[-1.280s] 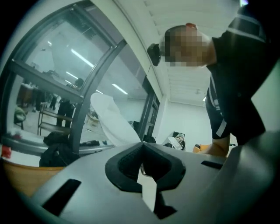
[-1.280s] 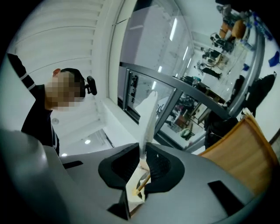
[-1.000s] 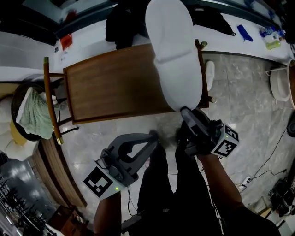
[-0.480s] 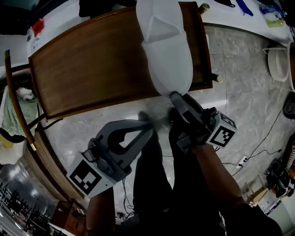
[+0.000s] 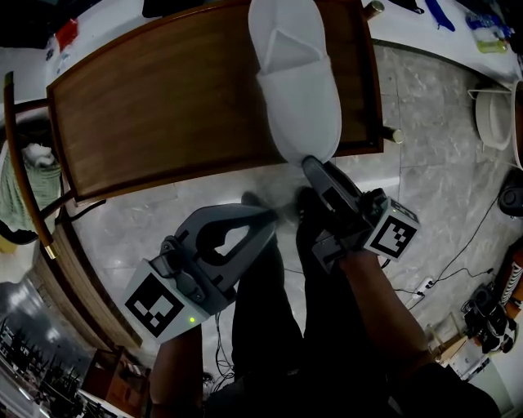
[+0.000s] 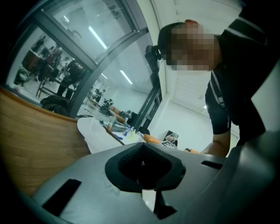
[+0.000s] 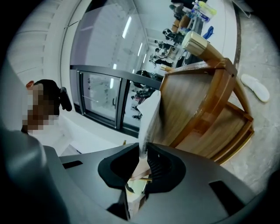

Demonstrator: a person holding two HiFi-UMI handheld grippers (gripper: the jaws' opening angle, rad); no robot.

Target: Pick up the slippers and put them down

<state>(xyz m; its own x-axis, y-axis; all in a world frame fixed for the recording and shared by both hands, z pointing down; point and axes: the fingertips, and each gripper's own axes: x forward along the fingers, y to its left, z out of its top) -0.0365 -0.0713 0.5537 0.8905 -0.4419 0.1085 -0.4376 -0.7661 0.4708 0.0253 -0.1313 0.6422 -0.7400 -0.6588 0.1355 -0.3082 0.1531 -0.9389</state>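
Note:
A white slipper [image 5: 296, 90] lies lengthwise over the wooden chair seat [image 5: 163, 106], its heel past the front edge. My right gripper [image 5: 311, 164] is shut on that heel. In the right gripper view the sole [image 7: 148, 116] stands edge-on, pinched between the jaws of the right gripper [image 7: 142, 149]. My left gripper [image 5: 263, 215] hangs over the floor just left of it, shut and holding nothing. Its closed tips show in the left gripper view [image 6: 142, 147], with the slipper [image 6: 98, 133] beyond them. A second white slipper [image 7: 256, 87] lies on the floor past the chair.
The chair has brass-capped posts [image 5: 374, 8] and a curved arm [image 5: 24, 180] at the left. A white basin [image 5: 495, 114] and cables [image 5: 466, 253] are on the marble floor to the right. The person's dark-trousered legs [image 5: 270, 326] are below the grippers.
Both grippers have sunk. The slipper in the right gripper has come down from high above the chair to lie along the seat. Neither gripper's jaws changed.

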